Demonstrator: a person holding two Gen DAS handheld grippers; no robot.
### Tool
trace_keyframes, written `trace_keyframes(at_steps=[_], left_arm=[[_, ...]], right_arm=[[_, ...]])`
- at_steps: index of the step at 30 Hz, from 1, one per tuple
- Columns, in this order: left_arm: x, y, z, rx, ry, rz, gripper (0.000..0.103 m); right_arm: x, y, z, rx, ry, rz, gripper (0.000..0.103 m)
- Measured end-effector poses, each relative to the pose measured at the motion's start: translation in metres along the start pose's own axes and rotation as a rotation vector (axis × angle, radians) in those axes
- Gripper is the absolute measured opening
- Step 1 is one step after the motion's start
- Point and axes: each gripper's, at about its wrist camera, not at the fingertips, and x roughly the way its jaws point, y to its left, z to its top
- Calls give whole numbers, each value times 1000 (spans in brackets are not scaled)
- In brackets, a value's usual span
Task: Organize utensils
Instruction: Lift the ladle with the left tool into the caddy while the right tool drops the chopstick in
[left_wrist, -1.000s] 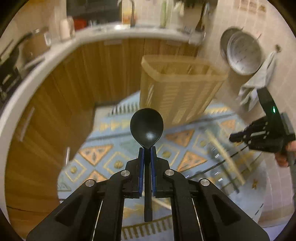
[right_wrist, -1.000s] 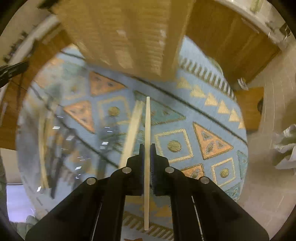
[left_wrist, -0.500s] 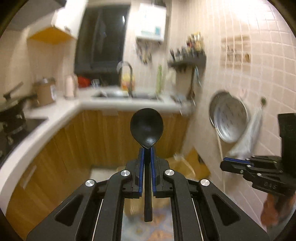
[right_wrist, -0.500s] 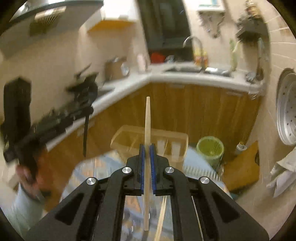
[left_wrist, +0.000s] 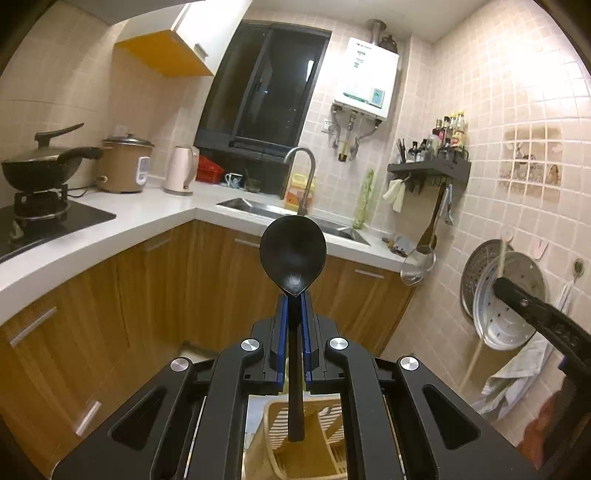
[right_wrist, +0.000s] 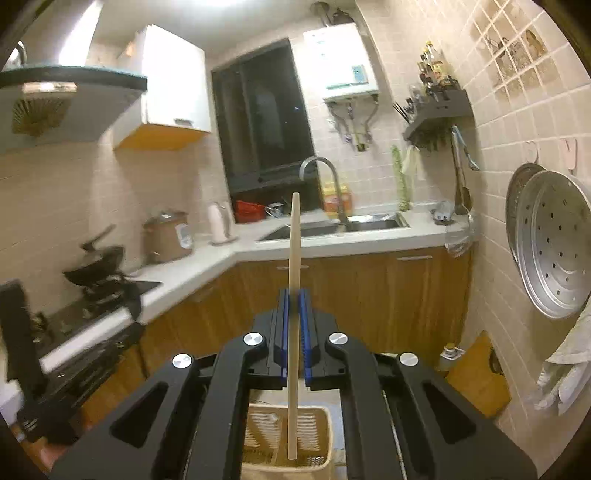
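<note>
Above the kitchen floor, left tool (left_wrist: 294, 295) clamps a spoon (left_wrist: 293, 254), right tool (right_wrist: 294, 295) a chopstick (right_wrist: 294, 273).

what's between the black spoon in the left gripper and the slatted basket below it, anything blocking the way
Nothing visible blocks it. The left gripper is shut on the black spoon, and the slatted basket shows directly below, between the gripper's arms, its top open. The right gripper, shut on a wooden chopstick, is off to the side.

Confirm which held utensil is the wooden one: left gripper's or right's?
The right gripper holds the pale wooden chopstick; the left gripper holds the black plastic spoon.
</note>
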Motion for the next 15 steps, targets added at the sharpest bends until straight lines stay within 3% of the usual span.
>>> trace_keyframes(at_steps=[6, 15], left_arm=[[15, 5, -27, 32, 16, 19, 5], [9, 8, -50, 91, 65, -8, 5]], right_arm=[[24, -11, -34, -4, 18, -54, 4], [7, -10, -64, -27, 43, -11, 4]])
